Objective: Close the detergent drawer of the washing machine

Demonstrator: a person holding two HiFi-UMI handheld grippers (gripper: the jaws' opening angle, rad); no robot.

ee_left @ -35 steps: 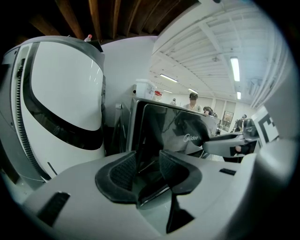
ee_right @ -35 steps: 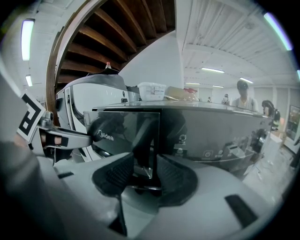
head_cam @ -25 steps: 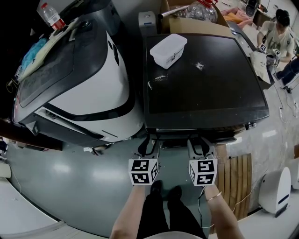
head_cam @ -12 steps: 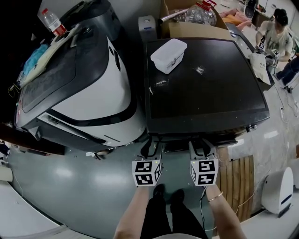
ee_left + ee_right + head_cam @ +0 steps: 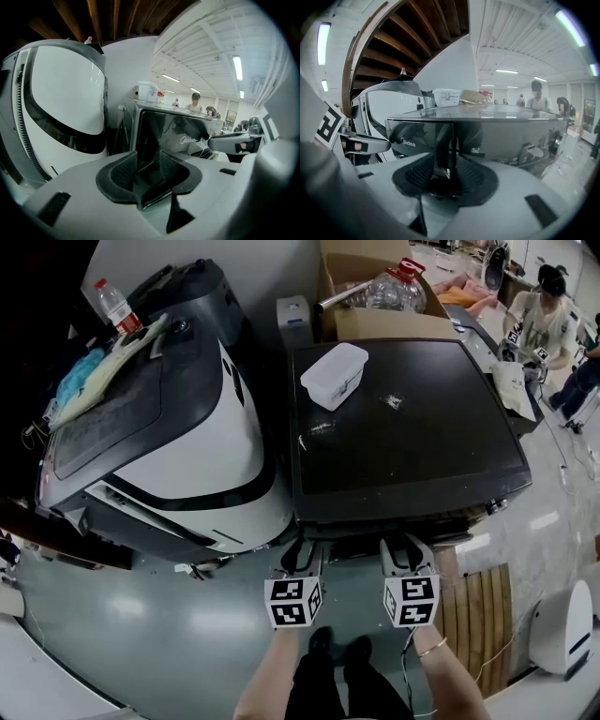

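Fingers (image 5: 123,171) of the left gripper (image 5: 149,164) stand well apart, nothing clamped; the washer's front left corner shows in the gap. Right gripper (image 5: 444,171) the same: pads (image 5: 419,176) spread, holding nothing, a vertical panel seam between them.

Washing machine (image 5: 422,446): black, glossy, flat-topped, right of a bigger white-and-black appliance (image 5: 187,427). In the head view both grippers sit low at its front edge, side by side. Contact or a small gap, can't tell.

Detergent drawer (image 5: 417,136): I read it as the glossy dark section at the front's top left, carrying the brand mark and ending at that seam.
- Its face looks level with the panel beside it.
- No dark gap or jutting tray visible.

Progress, my judgement: drawer pushed home or very nearly. At most a final press and pulling both hands back remain.

Small item: clear plastic box (image 5: 335,374) on the washer's top, far corner.
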